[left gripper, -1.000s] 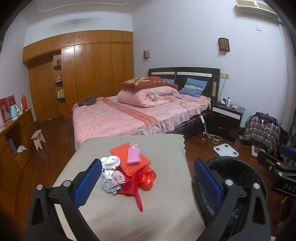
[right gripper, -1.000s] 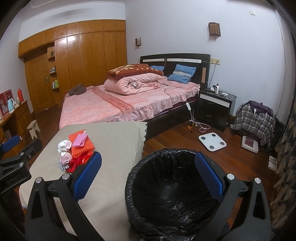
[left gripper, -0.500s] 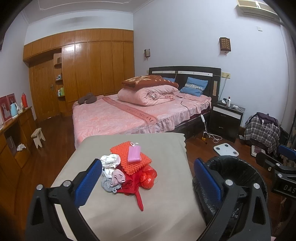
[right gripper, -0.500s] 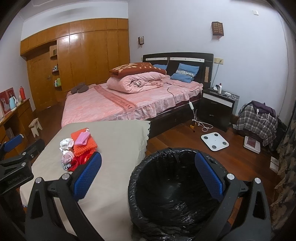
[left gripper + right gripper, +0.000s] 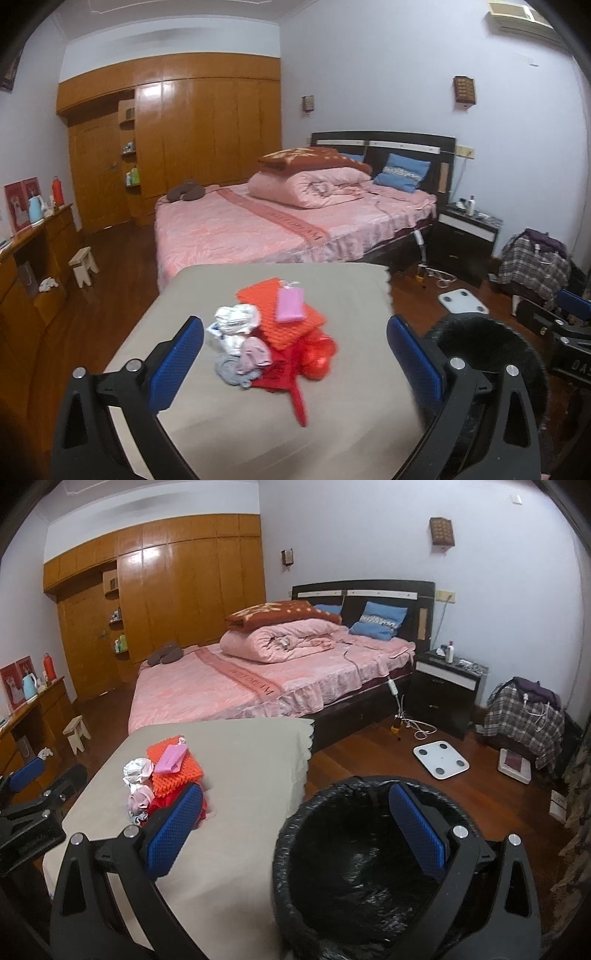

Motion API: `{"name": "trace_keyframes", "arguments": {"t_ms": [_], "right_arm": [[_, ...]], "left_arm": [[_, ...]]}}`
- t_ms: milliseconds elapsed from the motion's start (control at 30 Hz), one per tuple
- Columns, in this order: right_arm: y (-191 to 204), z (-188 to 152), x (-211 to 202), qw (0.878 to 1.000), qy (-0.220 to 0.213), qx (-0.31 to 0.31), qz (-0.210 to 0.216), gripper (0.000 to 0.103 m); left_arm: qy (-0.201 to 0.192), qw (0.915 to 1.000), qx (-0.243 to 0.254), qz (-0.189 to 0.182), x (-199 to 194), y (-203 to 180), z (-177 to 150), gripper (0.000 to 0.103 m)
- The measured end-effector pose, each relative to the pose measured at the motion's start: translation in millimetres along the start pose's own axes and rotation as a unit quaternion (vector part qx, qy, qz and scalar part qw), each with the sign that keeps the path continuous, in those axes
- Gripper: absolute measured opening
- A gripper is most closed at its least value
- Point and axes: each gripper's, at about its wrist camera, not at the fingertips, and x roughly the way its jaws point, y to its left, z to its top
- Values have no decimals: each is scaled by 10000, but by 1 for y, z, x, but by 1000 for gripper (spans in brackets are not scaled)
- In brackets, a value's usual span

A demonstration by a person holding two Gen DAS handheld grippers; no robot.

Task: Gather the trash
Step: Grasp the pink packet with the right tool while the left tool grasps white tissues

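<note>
Both grippers, left [image 5: 294,363] and right [image 5: 291,829], were spread, empty; trash pile [image 5: 273,336] lay on the counter [image 5: 343,295], red strip pointing near; bin [image 5: 354,867] cut off at right

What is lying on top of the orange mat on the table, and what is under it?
A pink pouch lies on the orange mat. Red plastic shows under its near edge; whatever else the mat covers is hidden.

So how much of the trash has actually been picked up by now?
None, as far as the pictures show. The trash pile sits whole on the table, and the lined bin looks empty. Both the left hand-held gripper and right hand-held gripper are open, holding nothing. Every piece is left.
</note>
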Motion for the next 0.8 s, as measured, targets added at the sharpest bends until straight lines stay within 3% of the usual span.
{"name": "trace_keyframes", "arguments": {"t_ms": [367,567,800], "right_arm": [[42,12,92,9987,110,20,498,98],[88,21,136,9967,36,-204,791,98],[140,20,186,9929,240,-460,1071,94]], "left_arm": [[94,9980,-147,614,66,60,-9,97],[186,9969,-204,733,110,88,-9,96],[344,9943,-350,951,137,119,-20,92]]}}
